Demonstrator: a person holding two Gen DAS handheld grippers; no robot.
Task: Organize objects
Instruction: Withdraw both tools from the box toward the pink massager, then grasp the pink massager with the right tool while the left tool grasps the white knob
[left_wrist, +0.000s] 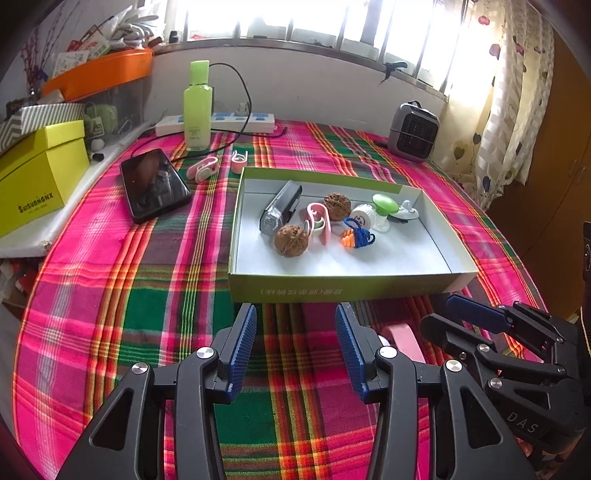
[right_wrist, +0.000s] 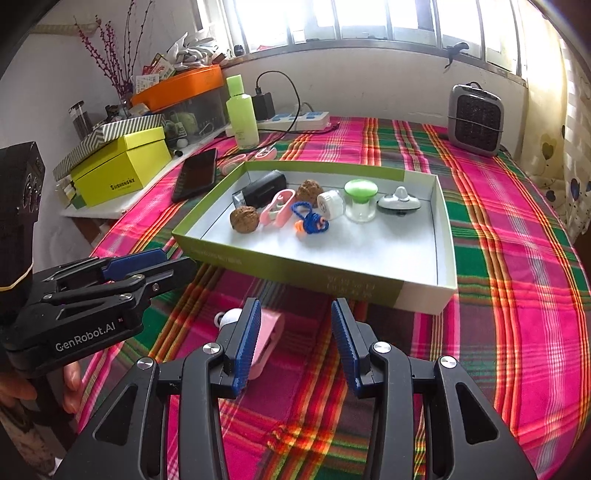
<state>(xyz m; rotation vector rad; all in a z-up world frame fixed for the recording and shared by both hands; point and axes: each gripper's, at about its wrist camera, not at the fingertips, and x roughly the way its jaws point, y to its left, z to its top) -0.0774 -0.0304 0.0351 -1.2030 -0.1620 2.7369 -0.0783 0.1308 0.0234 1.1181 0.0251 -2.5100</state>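
The left gripper (left_wrist: 295, 350) is seen with its jaws parted about halfway and nothing between the blue pads; only plaid tablecloth (left_wrist: 147, 295) shows in the gap. Just right of its right finger a pink clip (left_wrist: 404, 338) lies on the cloth, mostly hidden behind that finger, so its shape cannot be fully made out. In the right wrist view the same clip (right_wrist: 267, 334) is found just left of the right gripper (right_wrist: 295, 345), partly covered by the left finger, with a small white ball (right_wrist: 231, 316) at its far end. Its long axis is seen to run from near the finger tip up and away to the left. The right gripper's jaws are likewise held partly apart and empty.

Ahead of both grippers an open cardboard tray (left_wrist: 340, 286) is set with its long side across the view. Inside, from left to right, are seen a black clip-on light (left_wrist: 279, 212) lying on its side, two walnuts (left_wrist: 290, 240), another pink clip (left_wrist: 317, 223) with its long axis pointing away from the gripper, a tangle of blue cord with orange earplugs (left_wrist: 356, 234), a white round cap (left_wrist: 362, 216), a green-topped stand (left_wrist: 384, 210) and a grey-white piece (left_wrist: 406, 212) whose kind is hard to tell.

Beyond the tray on the left, two further pink clips (left_wrist: 202, 169) are laid beside a dark phone (left_wrist: 155, 184) and a green bottle (left_wrist: 197, 107).
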